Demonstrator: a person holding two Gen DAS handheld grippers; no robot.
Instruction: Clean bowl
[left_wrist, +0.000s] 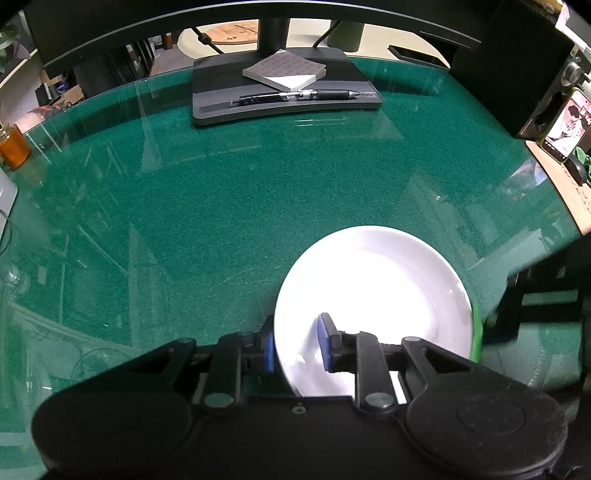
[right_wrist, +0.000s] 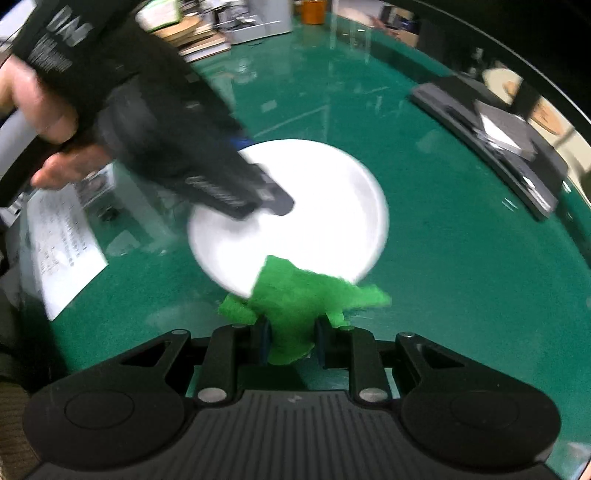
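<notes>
A shallow white bowl (left_wrist: 373, 295) rests on the green glass-topped table (left_wrist: 221, 221). My left gripper (left_wrist: 297, 347) is shut on the bowl's near rim, with one blue pad (left_wrist: 325, 341) inside the bowl and the other outside. In the right wrist view the same bowl (right_wrist: 325, 221) lies ahead, and the left gripper (right_wrist: 273, 201) reaches onto it from the left, held by a hand (right_wrist: 48, 122). My right gripper (right_wrist: 291, 343) is shut on a crumpled green cloth (right_wrist: 299, 295) that overlaps the bowl's near edge. The cloth (left_wrist: 477, 332) also shows as a green strip at the bowl's right rim.
A monitor stand base (left_wrist: 284, 99) at the back carries a pen (left_wrist: 295, 97) and a notepad (left_wrist: 284, 70). An orange jar (left_wrist: 13, 146) stands far left, a phone (left_wrist: 565, 125) far right. A printed sheet (right_wrist: 62, 243) lies left of the bowl.
</notes>
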